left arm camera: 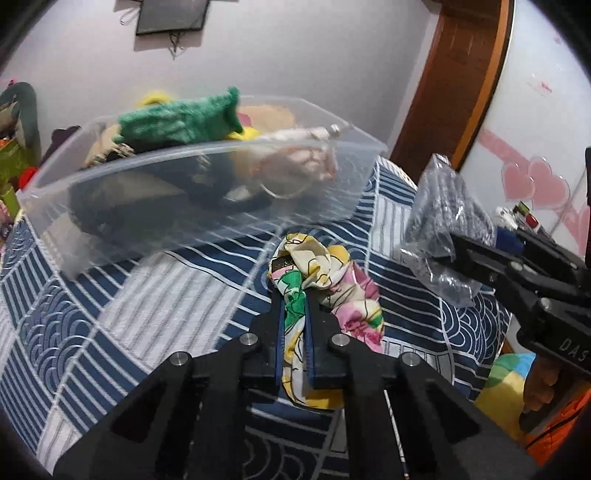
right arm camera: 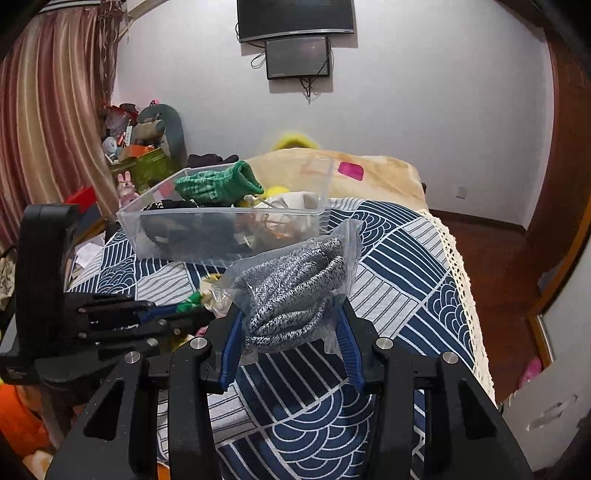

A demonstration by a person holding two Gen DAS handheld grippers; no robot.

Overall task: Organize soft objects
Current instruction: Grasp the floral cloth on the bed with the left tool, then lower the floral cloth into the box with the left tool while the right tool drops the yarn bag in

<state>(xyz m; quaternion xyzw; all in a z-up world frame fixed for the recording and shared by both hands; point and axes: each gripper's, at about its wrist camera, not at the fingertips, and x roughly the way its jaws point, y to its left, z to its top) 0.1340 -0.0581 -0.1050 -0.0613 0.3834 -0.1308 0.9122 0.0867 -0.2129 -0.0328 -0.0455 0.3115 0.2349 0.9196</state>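
Bed w/ bin (right arm camera: 229,218) ahead: left tool (left arm camera: 295,295) grips scarf (left arm camera: 332,280), right tool (right arm camera: 291,314) grips bagged knit (right arm camera: 291,291); lift both over rim before letting go.

Wall-mounted screens (right arm camera: 295,18), striped curtain (right arm camera: 51,110)

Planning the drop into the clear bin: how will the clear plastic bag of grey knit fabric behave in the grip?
The clear plastic bag of grey knit fabric probably stays floppy; it bulges between the right gripper. Its glossy film looks slippery. Likely light, since it is held off the bedspread.
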